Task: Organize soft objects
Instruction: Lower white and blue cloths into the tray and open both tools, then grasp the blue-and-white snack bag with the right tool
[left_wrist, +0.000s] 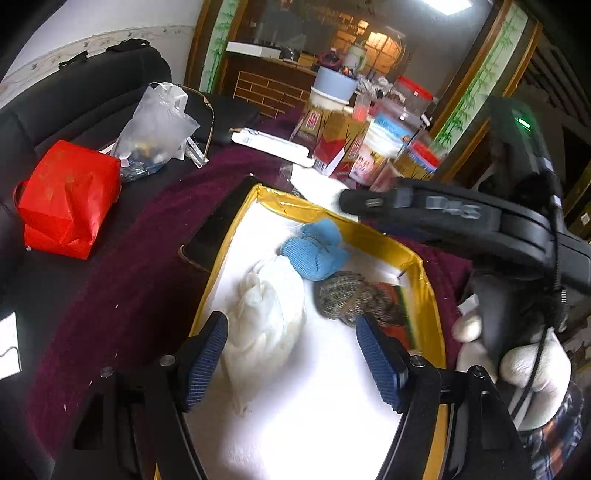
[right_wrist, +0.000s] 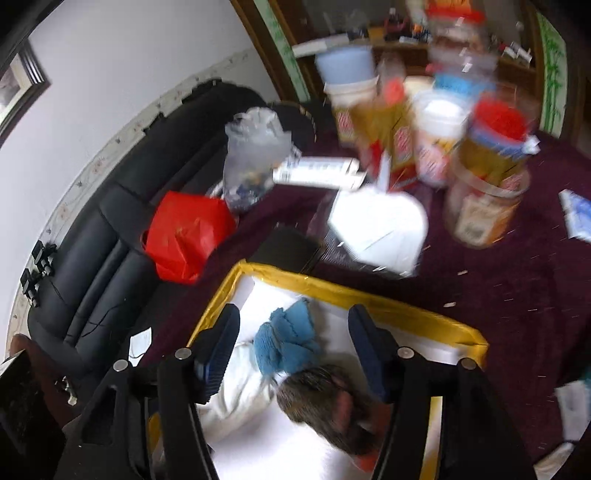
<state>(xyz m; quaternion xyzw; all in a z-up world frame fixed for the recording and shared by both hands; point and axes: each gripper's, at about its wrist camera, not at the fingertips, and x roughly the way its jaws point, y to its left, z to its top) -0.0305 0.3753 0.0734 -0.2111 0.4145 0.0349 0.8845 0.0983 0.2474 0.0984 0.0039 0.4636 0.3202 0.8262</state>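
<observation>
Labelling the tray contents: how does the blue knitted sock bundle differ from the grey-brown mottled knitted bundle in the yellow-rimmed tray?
Colour: the blue knitted sock bundle is plain light blue; the grey-brown mottled knitted bundle is flecked grey, brown and olive.
Place: the blue one lies nearer the tray's far edge, the mottled one nearer the camera.
Shared: both are rolled knitwear lying loose in the yellow-rimmed tray, beside a white cloth bundle.

In front of you a shallow box (left_wrist: 424, 280) sits on the tabletop (left_wrist: 122, 266), holding three soft bundles: a cloth bundle (left_wrist: 266, 306) on the left, a knitted roll (left_wrist: 354, 299) just right of it, and a rolled sock pair (left_wrist: 314, 254) behind both. Behind the box stand jars and cartons (left_wrist: 354, 147); to its left lie a wrapped bag (left_wrist: 66, 199) and a plastic bag (left_wrist: 155, 129), with a sofa (left_wrist: 92, 96) beyond.
</observation>
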